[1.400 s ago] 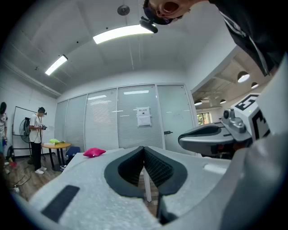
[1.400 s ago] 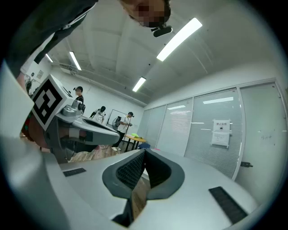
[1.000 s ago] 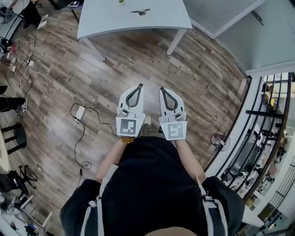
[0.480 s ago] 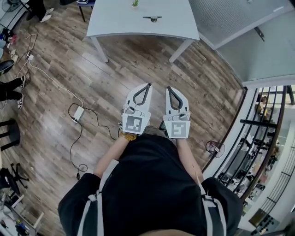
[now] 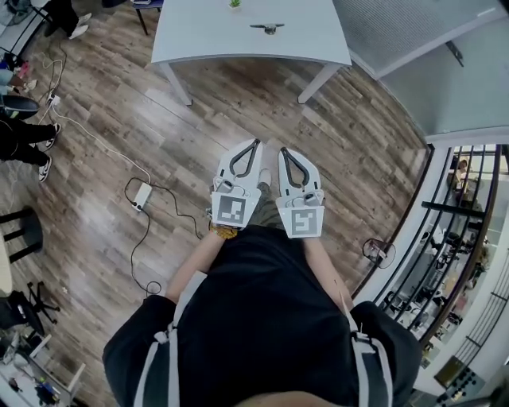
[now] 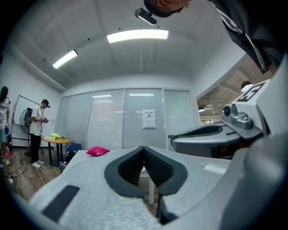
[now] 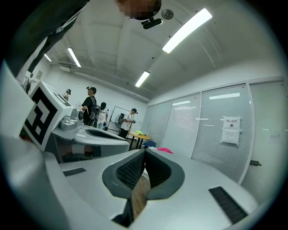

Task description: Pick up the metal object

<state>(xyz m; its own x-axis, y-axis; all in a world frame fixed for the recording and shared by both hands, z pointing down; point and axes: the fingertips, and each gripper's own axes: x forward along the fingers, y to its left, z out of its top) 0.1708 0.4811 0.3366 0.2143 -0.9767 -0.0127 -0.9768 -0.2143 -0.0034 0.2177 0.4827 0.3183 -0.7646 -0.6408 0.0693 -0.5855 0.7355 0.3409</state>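
You stand on a wood floor (image 5: 238, 103) with both grippers held out level in front of you, side by side and just apart, both pointing toward the white desk (image 5: 207, 36) at the top of the head view. The left gripper (image 5: 255, 144) has its jaws closed tip to tip with nothing between them; its own view shows the dark ribbed pads meeting in a thin line. The right gripper (image 5: 281, 151) is the same: jaws pressed together and empty. The metal object (image 5: 268, 28) lies on the desk toward its far edge, well apart from both grippers, with a stretch of bare floor between you and the desk. A small green plant (image 5: 235, 4) stands on the desk to the left of the metal object, near it but not touching. On the floor to your left a white power brick (image 5: 141, 195) lies with a dark cable running from it. A black railing (image 5: 445, 230) curves along your right side. In the left gripper view a glass wall with a paper sign (image 6: 149, 119) fills the background, a pink thing (image 6: 97, 151) shows just above the gripper's body, and a person (image 6: 38, 130) stands at the far left by a small round table
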